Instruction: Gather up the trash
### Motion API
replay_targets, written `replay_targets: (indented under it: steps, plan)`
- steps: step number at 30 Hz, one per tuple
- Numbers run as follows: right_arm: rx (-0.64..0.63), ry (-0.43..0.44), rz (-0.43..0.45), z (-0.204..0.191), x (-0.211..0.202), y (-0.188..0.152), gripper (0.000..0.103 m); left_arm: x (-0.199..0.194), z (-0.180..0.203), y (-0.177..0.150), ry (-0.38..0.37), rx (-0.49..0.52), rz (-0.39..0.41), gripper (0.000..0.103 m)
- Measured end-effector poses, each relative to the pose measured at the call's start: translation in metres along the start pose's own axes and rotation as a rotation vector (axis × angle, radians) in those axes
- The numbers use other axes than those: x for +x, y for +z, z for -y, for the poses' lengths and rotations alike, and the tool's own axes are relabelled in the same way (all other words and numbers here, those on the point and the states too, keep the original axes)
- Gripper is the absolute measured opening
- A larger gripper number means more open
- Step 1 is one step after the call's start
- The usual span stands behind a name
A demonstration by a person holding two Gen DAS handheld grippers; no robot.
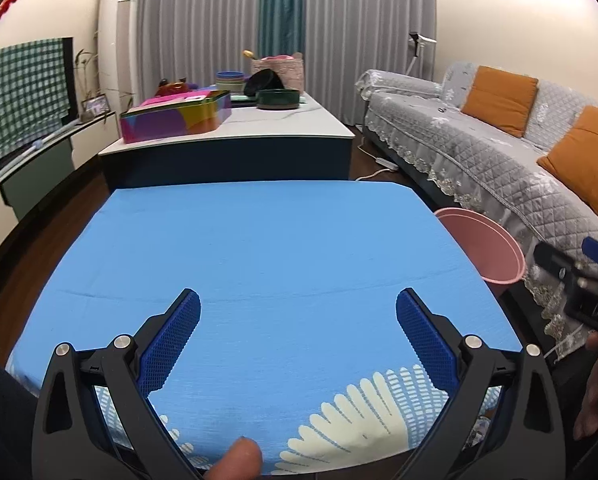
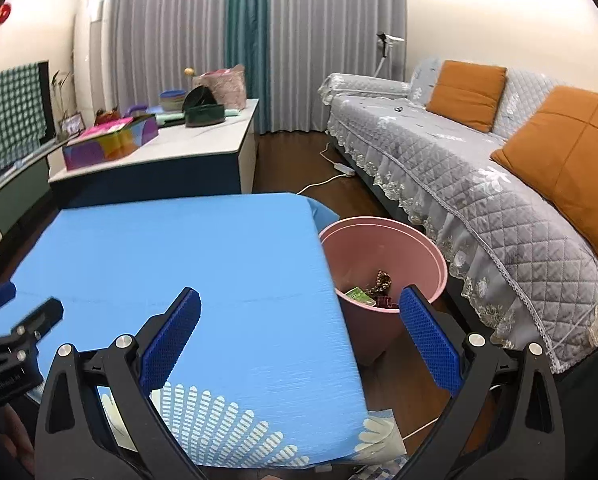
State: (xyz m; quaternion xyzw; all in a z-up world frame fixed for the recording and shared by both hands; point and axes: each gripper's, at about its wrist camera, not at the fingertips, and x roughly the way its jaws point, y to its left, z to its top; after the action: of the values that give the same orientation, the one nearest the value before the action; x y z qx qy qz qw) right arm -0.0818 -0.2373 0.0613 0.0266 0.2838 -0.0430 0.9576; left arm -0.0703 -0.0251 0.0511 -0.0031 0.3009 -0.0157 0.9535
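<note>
A pink trash bin (image 2: 383,264) stands on the floor at the right edge of the blue-clothed table (image 2: 179,248). Several wrappers (image 2: 373,290) lie at its bottom. The bin's rim also shows in the left wrist view (image 1: 487,244). My left gripper (image 1: 298,320) is open and empty above the blue cloth (image 1: 259,260). My right gripper (image 2: 299,320) is open and empty, over the table's right edge with its right finger in front of the bin. The right gripper's body shows at the right of the left wrist view (image 1: 579,284). The left gripper's body shows at the left of the right wrist view (image 2: 15,344).
A grey-covered sofa (image 2: 479,168) with orange cushions (image 2: 563,160) runs along the right, close behind the bin. A coffee table (image 1: 235,136) beyond the blue table holds a colourful box (image 1: 175,116), bowls and a basket. A power strip and cable (image 2: 339,170) lie on the floor.
</note>
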Motion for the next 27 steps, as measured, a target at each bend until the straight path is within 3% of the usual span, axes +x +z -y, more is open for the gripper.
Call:
replay_targets:
  steps: [27]
  plan:
    - [-0.031, 0.002, -0.048, -0.02, 0.024, -0.004, 0.098, 0.015, -0.012, -0.007, 0.021, -0.052, -0.032, 0.095]
